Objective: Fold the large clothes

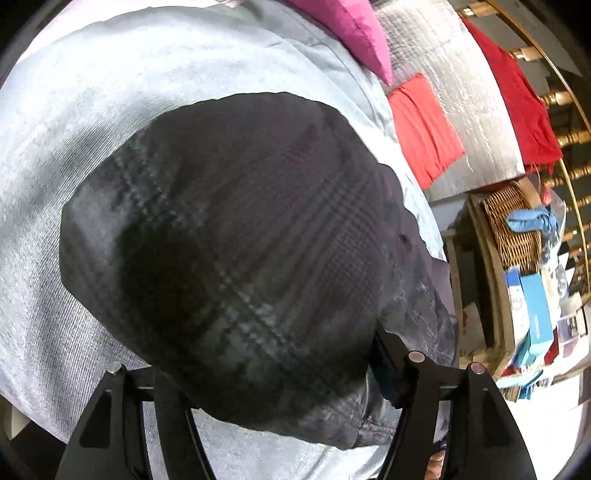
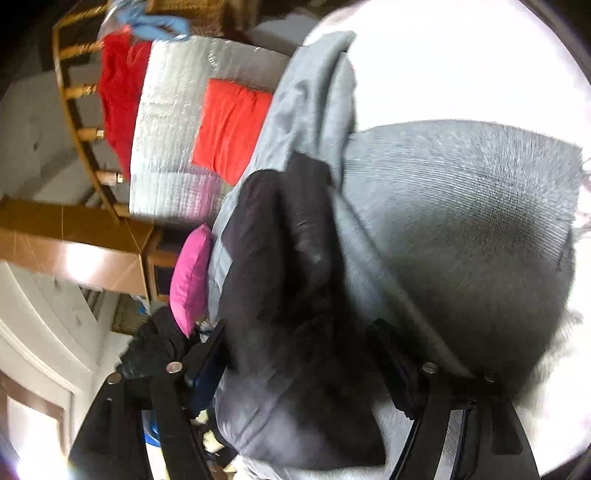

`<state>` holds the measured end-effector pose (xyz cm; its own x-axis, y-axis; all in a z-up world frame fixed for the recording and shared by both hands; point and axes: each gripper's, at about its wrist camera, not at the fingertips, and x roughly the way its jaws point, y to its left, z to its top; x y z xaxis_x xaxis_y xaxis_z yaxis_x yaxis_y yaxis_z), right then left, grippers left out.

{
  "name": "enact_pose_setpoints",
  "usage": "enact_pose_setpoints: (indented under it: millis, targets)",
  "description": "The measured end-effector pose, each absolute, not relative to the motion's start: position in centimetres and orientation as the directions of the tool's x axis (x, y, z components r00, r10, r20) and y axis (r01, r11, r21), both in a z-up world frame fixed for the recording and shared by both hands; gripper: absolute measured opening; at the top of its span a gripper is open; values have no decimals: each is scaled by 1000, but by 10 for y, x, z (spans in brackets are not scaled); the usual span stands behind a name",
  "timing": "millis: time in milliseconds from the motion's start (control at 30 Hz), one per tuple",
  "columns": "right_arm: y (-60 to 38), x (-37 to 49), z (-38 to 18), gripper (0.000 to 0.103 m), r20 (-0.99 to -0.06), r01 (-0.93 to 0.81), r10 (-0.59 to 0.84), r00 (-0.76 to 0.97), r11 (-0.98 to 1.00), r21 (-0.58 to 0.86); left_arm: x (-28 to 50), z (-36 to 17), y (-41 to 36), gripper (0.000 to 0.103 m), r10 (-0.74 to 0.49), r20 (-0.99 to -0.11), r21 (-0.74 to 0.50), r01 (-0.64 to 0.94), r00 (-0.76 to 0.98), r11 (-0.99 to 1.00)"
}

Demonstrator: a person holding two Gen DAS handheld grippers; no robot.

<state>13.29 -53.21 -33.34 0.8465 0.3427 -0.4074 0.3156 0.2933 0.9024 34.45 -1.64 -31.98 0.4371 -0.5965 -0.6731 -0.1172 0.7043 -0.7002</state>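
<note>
A dark plaid garment (image 1: 236,266) lies bunched on a light grey bedspread (image 1: 74,122). In the left wrist view it fills the middle and drapes over my left gripper (image 1: 273,384), hiding the fingertips; the jaws stand wide apart at the frame's bottom. In the right wrist view the same dark garment (image 2: 288,295) runs between the fingers of my right gripper (image 2: 299,354), folded over the grey bedspread (image 2: 461,206). Cloth lies between the jaws, which stand wide apart. The image is blurred.
A pink pillow (image 1: 351,33) and a red cloth (image 1: 424,133) lie on a quilted silver cover (image 1: 461,110) beyond the garment. A wicker basket (image 1: 513,225) and blue boxes (image 1: 535,314) stand on a side table. A wooden bed rail (image 2: 81,122) runs along the edge.
</note>
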Motion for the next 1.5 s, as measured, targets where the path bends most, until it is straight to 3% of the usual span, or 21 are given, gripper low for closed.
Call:
enact_pose_setpoints:
  millis: [100,133,167,300,400,500,567,667,733,900,1000,1133,1200,1333,1500]
  targets:
    - [-528,144,-328,77,-400,279,360,843,343,897,337,-320,-7,70,-577,-672,-689,-105,464,717]
    - [-522,150,-323,65,-422,273,355,834,400,875,338,-319,-13,70,-566,-672,-681,-97,477,726]
    - [-517,155,-319,41,-437,266,350,829,441,857,336,-315,-14,66,-553,-672,-668,-82,493,739]
    - [-509,159,-299,37,-467,252,323,824,529,810,333,-299,-24,53,-537,-652,-644,-16,535,765]
    - [-498,163,-277,36,-467,225,283,838,601,767,334,-302,-22,55,-532,-663,-633,-15,527,774]
    - [-500,169,-290,36,-531,291,266,805,603,743,340,-318,-20,69,-535,-705,-631,-65,466,773]
    - [-509,173,-306,50,-571,349,279,772,565,748,340,-318,-15,69,-557,-698,-651,-75,451,755]
    - [-523,166,-311,61,-551,372,318,771,477,796,338,-312,-5,72,-563,-709,-655,-100,426,749]
    - [-530,158,-300,67,-551,378,273,789,491,785,335,-309,9,72,-583,-695,-681,-125,421,722]
    - [-558,136,-277,70,-548,428,122,827,495,756,321,-297,36,72,-597,-681,-702,-145,424,697]
    - [-564,138,-257,70,-548,424,73,833,553,718,313,-286,37,72,-532,-723,-641,-140,441,755]
    - [-548,159,-232,70,-542,360,76,837,670,649,304,-252,37,72,-273,-807,-405,-155,524,901]
    - [-541,167,-227,70,-533,307,107,840,715,628,306,-237,40,77,-244,-780,-391,-145,576,909]
    - [-504,193,-224,69,-554,202,185,812,801,564,324,-226,28,78,-168,-773,-320,-146,612,936]
    - [-472,211,-228,64,-566,126,238,789,839,529,346,-247,-10,78,-78,-788,-170,-95,611,981]
